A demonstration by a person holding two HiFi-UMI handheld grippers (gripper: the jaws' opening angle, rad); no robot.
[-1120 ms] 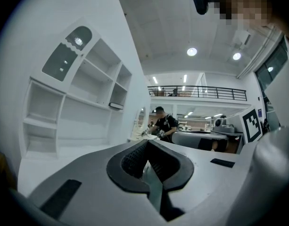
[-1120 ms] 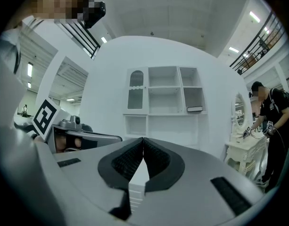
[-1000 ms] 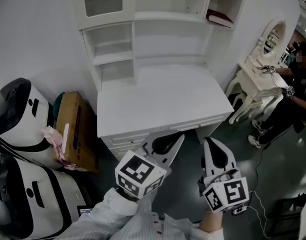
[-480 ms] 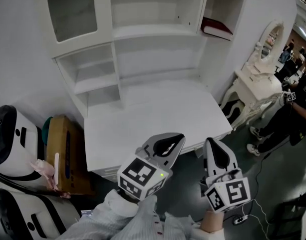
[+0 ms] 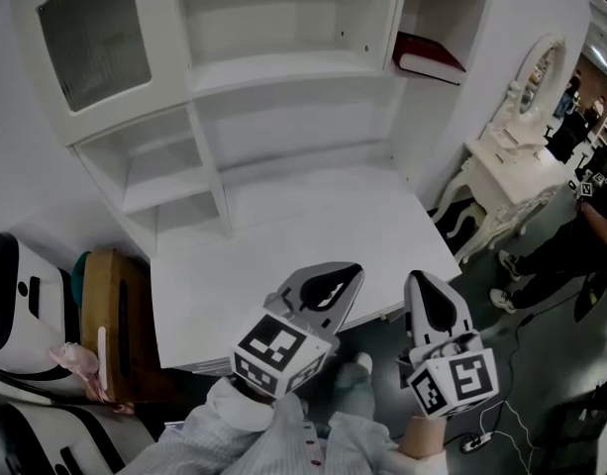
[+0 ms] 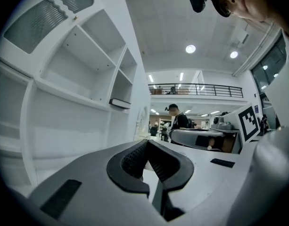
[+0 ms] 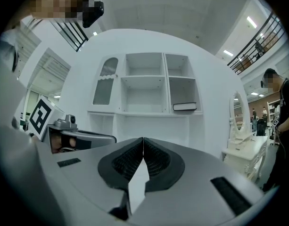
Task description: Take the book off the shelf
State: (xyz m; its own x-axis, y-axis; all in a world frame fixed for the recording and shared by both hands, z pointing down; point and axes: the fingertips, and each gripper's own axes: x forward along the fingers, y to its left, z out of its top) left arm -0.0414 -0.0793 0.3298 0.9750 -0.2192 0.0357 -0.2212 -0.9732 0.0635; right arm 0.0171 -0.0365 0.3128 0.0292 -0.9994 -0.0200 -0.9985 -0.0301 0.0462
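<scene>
Approach step; book (image 5: 429,59) not reached. Book far right, in right compartment of white shelf unit (image 5: 283,67). Lies flat, long axis roughly left-right, long edge facing out. Left gripper (image 5: 354,270) and right gripper (image 5: 420,278) at near desk (image 5: 283,236) edge, jaws together, empty. Next: open jaws, reach up, far right.

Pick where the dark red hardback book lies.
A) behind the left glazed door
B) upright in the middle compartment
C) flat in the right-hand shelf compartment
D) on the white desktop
C: the dark red hardback book lies flat in the right-hand compartment of the white wooden shelf unit.
</scene>
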